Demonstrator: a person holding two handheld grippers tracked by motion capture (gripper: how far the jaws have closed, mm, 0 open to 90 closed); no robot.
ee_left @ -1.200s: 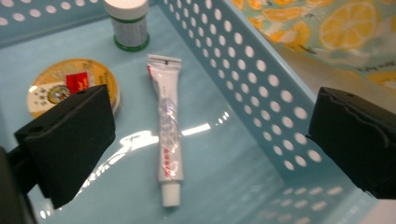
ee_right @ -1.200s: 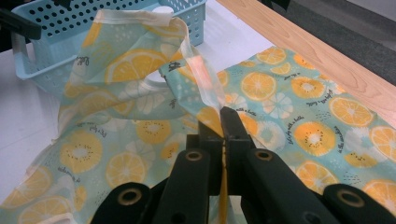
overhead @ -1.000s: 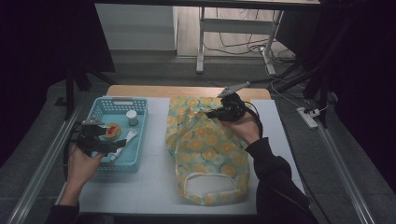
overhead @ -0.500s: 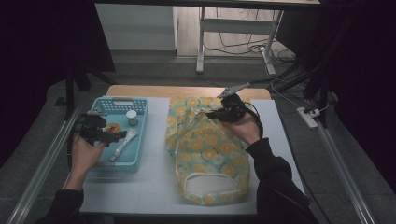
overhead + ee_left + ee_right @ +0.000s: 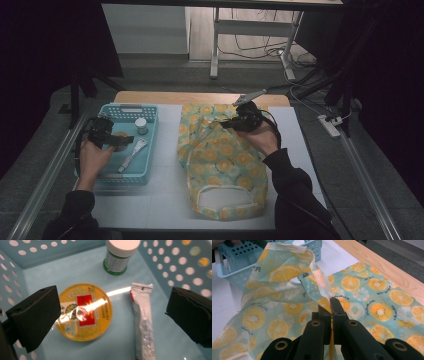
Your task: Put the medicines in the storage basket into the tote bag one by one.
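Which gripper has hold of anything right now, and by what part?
The right gripper is shut on the fruit-print bag, pinching its pale edge strip. The left gripper is open over the basket, holding nothing.

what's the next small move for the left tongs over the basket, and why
Probably lower the left tongs a little further and shift them so the round yellow tin sits between the jaws, then close. The jaws stand open above the blue basket, with the tin nearer one jaw and the sachet beside it. The right tongs already pinch the lemon-print bag open.
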